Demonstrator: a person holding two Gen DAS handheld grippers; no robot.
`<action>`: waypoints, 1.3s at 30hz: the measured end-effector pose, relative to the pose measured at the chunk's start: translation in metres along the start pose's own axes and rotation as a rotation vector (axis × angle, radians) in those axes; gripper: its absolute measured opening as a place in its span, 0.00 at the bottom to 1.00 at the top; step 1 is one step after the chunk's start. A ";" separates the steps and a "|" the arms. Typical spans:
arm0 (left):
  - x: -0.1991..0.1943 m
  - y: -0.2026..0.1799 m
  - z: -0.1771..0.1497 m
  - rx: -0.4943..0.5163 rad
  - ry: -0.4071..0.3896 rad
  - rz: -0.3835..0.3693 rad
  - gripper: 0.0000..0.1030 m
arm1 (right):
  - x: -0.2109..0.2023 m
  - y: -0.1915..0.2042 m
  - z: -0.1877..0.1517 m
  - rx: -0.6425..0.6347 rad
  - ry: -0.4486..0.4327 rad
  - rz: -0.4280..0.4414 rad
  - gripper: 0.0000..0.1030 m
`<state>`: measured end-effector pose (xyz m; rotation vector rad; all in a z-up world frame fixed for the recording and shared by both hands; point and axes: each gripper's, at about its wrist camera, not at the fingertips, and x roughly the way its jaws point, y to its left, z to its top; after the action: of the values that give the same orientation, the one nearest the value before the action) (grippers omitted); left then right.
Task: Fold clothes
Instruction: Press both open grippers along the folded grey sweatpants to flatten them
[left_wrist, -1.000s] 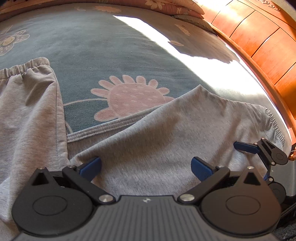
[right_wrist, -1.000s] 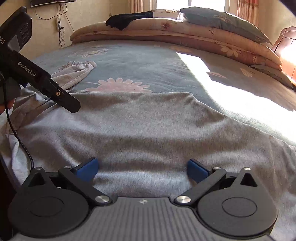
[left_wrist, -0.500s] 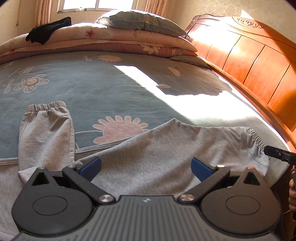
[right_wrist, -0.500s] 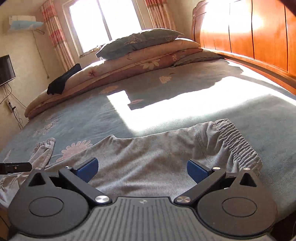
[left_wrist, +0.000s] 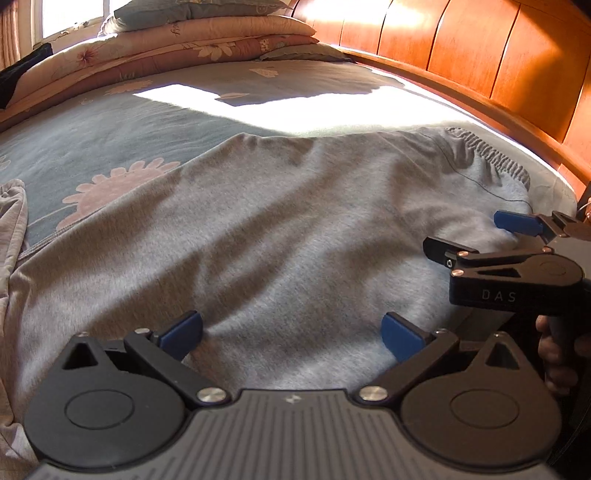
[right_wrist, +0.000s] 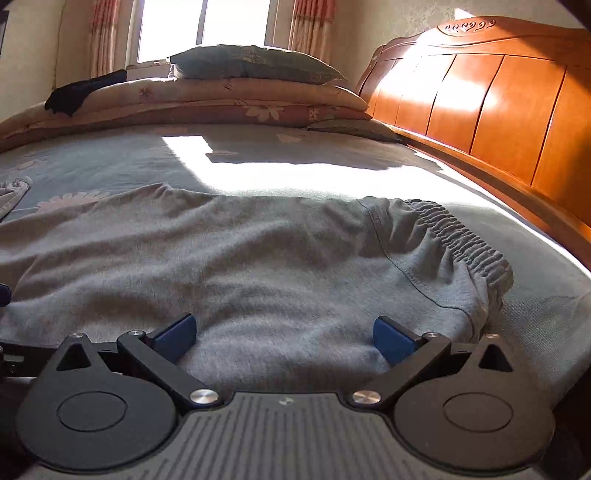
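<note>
While both claws are held wide apart with nothing between their pads, the grey trousers (left_wrist: 280, 236) are seen spread flat on the bed (left_wrist: 147, 122) just ahead of the left claw (left_wrist: 291, 332). Their long axis is laid crosswise to the claw, the elastic waistband (right_wrist: 461, 236) pointed right toward the wooden headboard (right_wrist: 498, 110), the legs run off to the left. The right claw (right_wrist: 284, 338) is poised over the cloth close to the waistband
</note>
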<state>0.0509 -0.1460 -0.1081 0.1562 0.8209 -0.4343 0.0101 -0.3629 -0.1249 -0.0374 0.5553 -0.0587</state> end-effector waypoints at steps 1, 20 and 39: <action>-0.004 -0.002 0.000 -0.008 -0.012 -0.003 0.99 | -0.001 -0.007 0.001 0.017 -0.009 0.016 1.00; 0.010 -0.052 0.013 0.046 -0.096 -0.150 0.99 | 0.014 -0.101 -0.001 0.300 -0.060 0.023 1.00; 0.016 -0.029 0.056 -0.053 -0.110 -0.280 0.99 | -0.008 -0.105 -0.005 0.360 -0.190 0.096 1.00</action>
<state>0.0855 -0.1940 -0.0812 -0.0331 0.7476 -0.6777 -0.0042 -0.4676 -0.1194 0.3308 0.3501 -0.0605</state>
